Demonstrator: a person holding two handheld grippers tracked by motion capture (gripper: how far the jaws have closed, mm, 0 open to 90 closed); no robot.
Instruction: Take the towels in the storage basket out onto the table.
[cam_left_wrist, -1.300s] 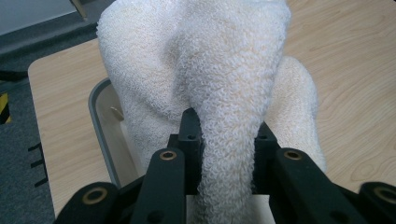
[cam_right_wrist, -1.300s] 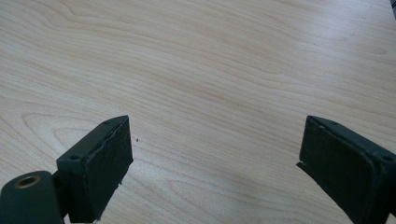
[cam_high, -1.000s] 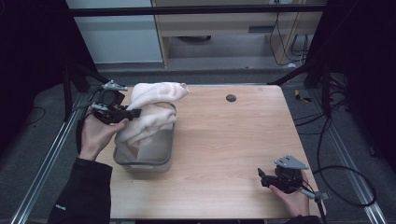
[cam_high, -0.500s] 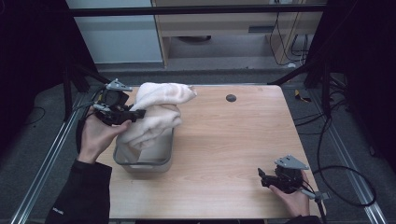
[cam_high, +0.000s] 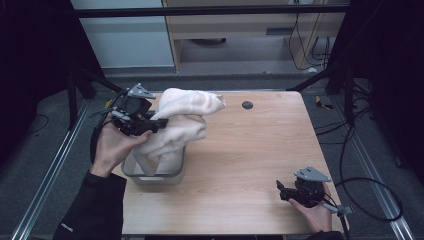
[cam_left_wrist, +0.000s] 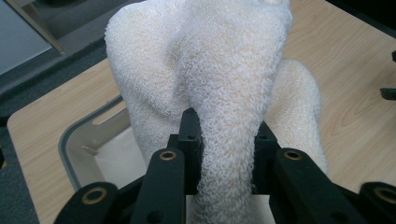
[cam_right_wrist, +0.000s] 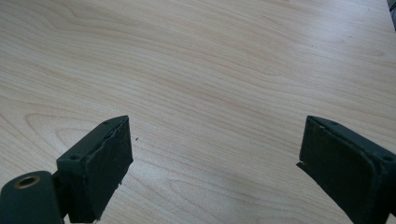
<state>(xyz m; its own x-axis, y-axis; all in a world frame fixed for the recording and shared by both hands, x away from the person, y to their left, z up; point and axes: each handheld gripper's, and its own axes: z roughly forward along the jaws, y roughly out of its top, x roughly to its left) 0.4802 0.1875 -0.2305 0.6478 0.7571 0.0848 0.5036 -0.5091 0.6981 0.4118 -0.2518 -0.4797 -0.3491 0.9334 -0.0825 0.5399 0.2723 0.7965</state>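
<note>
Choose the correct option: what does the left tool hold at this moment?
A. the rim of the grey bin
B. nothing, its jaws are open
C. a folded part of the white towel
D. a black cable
C: in the left gripper view the jaws of the left tool are closed on a fold of the white towel, which hangs over the grey bin.

Light wood-grain counter (cam_high: 240, 150), rounded corners, dark floor around. Grey bin (cam_high: 152, 175) sits directly on it at the near left edge. Small dark round spot (cam_high: 247, 105) on the far side, well apart from bin. Rest of the wood bare.
</note>
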